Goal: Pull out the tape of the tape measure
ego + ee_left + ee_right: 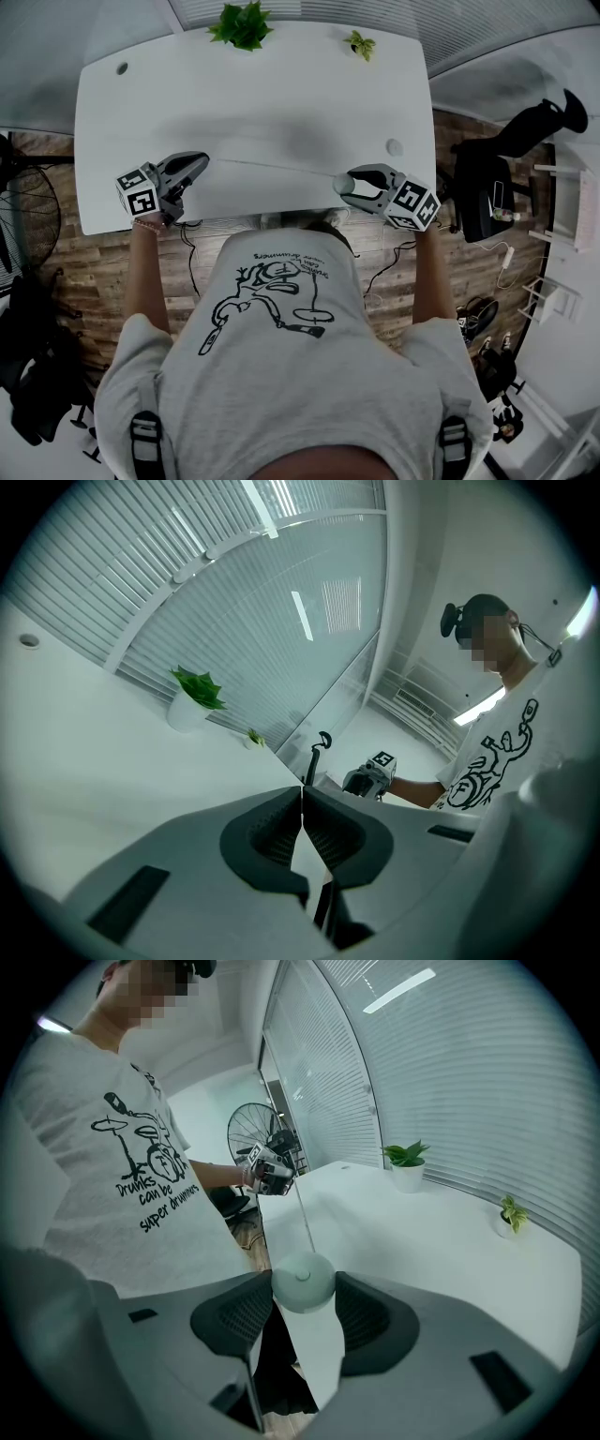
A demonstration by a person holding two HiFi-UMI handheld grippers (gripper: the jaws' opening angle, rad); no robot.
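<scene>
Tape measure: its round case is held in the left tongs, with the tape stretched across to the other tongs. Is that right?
No. The right gripper view shows the round case held in the right tongs, not the left. The tape does stretch across to the left tongs, shut on its end.

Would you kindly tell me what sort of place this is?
Likely an office or meeting room: a long white table, slatted blinds behind glass partitions, and a standing fan nearby.
</scene>
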